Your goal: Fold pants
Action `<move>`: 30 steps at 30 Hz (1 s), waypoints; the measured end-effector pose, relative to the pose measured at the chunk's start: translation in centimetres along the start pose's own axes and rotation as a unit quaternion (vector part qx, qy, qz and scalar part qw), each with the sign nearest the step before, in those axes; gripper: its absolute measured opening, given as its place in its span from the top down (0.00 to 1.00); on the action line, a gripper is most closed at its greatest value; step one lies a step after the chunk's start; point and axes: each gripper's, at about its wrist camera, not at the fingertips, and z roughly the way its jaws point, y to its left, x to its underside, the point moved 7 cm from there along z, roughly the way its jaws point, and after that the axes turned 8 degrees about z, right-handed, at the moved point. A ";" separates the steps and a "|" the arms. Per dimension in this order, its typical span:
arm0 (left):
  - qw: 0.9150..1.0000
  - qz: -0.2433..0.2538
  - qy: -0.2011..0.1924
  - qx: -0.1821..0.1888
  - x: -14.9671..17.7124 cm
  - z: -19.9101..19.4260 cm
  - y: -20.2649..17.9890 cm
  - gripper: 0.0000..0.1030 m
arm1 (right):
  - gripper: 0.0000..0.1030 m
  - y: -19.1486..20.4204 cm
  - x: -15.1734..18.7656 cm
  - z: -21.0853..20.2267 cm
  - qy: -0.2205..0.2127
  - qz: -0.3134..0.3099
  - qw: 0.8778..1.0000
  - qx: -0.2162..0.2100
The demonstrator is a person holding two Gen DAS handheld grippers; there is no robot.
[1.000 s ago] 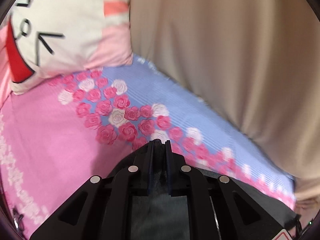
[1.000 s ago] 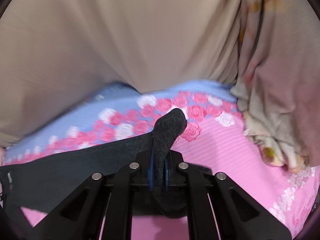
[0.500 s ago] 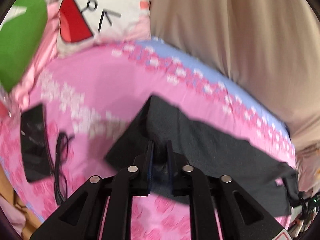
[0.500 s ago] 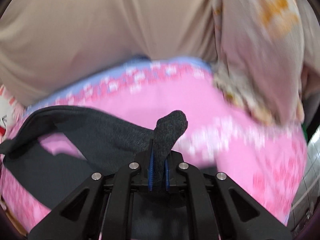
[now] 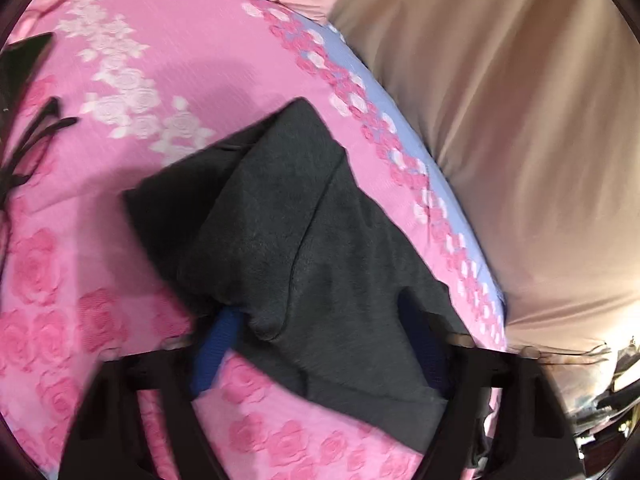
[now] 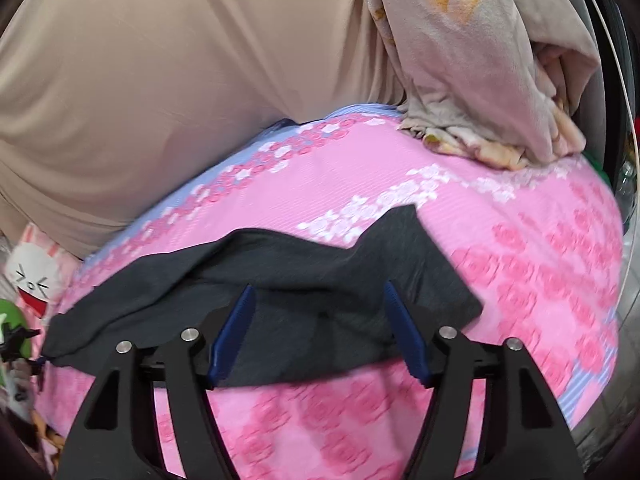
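The pink rose-print bedsheet carried the dark pants, laid doubled along its middle. Both the left gripper and right gripper were opening, cloth lying loose between unpressed pads. One fold appeared complete; further folds and smoothing likely remained.

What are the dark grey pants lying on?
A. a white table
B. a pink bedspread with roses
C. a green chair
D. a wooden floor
B: the dark grey pants lie spread on the pink bedspread printed with roses, seen in both wrist views.
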 end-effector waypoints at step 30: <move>0.993 0.000 0.005 -0.120 -3.0 -2.6 6.7 0.95 | 0.98 10.5 -1.2 3.6 0.029 -0.011 0.995 -0.096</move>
